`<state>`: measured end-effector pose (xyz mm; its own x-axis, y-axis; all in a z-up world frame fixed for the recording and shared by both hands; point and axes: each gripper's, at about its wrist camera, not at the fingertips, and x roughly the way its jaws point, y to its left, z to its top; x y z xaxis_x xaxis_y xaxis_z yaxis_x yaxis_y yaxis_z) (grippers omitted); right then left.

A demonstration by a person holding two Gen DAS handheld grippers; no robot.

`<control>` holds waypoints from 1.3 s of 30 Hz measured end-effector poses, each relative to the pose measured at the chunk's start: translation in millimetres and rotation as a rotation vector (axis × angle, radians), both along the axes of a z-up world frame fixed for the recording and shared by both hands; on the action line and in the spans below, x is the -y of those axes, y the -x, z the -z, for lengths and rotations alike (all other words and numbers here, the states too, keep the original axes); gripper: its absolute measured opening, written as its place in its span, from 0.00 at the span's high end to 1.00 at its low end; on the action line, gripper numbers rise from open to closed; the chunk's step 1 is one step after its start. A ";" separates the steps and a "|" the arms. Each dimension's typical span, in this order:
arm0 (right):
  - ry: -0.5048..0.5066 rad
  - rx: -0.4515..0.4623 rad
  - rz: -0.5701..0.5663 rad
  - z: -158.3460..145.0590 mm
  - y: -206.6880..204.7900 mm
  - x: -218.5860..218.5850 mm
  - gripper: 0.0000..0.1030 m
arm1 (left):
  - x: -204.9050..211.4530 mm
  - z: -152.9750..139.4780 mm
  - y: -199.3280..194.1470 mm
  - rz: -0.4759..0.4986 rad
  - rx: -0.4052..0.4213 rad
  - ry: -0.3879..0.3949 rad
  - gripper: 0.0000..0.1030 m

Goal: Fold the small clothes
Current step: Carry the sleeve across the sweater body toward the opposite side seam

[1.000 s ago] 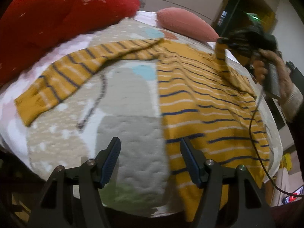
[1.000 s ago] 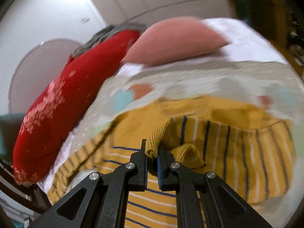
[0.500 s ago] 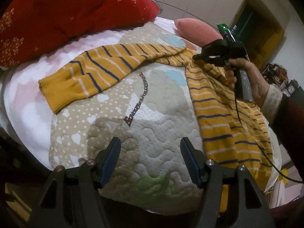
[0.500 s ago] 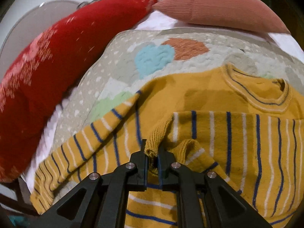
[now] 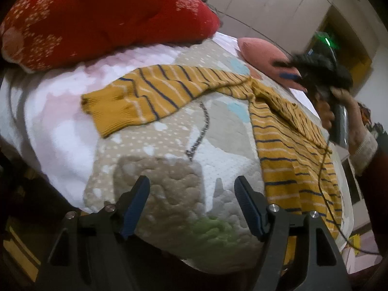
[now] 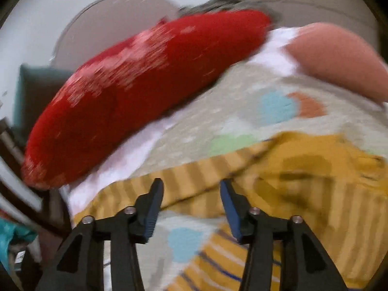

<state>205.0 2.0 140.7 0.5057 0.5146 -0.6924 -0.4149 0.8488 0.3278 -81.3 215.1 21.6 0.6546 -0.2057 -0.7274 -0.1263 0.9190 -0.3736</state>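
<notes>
Blue-padded right tongs (image 6: 191,208) just opening, empty, over sweater (image 6: 315,181), left tongs (image 5: 191,206) wide, empty

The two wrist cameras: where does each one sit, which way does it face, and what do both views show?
Left wrist: sits behind the open left tongs, facing down across the quilt at the striped sweater; the right hand with its tongs shows far right.
Right wrist: sits behind the right tongs, just opened, nothing between them, facing the sweater's sleeve; no hand visible.
Shared: sweater, quilt, red pillow, pink pillow.
</notes>
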 end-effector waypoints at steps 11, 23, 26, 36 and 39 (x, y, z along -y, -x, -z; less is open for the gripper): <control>0.196 -0.012 -0.137 30.8 57.8 -20.9 0.47 | -42.9 5.4 15.8 -0.143 -0.001 0.039 0.31; 0.251 0.141 -0.664 44.8 166.0 -197.6 0.43 | -101.6 18.2 51.4 -0.306 -0.021 0.059 0.31; 0.351 0.244 -0.740 52.8 190.5 -226.0 0.42 | -108.9 23.9 56.4 -0.327 -0.030 0.070 0.31; 0.368 0.291 -0.622 38.4 172.4 -243.2 0.93 | -100.9 10.4 58.7 -0.306 -0.005 0.053 0.31; 0.329 0.333 -0.546 0.8 157.2 -204.8 0.94 | -92.7 2.6 56.1 -0.283 0.008 0.048 0.31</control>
<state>47.7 206.7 139.8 0.4470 0.5456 -0.7089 -0.8420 0.5242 -0.1274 -137.4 307.7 19.0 0.6965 -0.0484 -0.7159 -0.3718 0.8290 -0.4178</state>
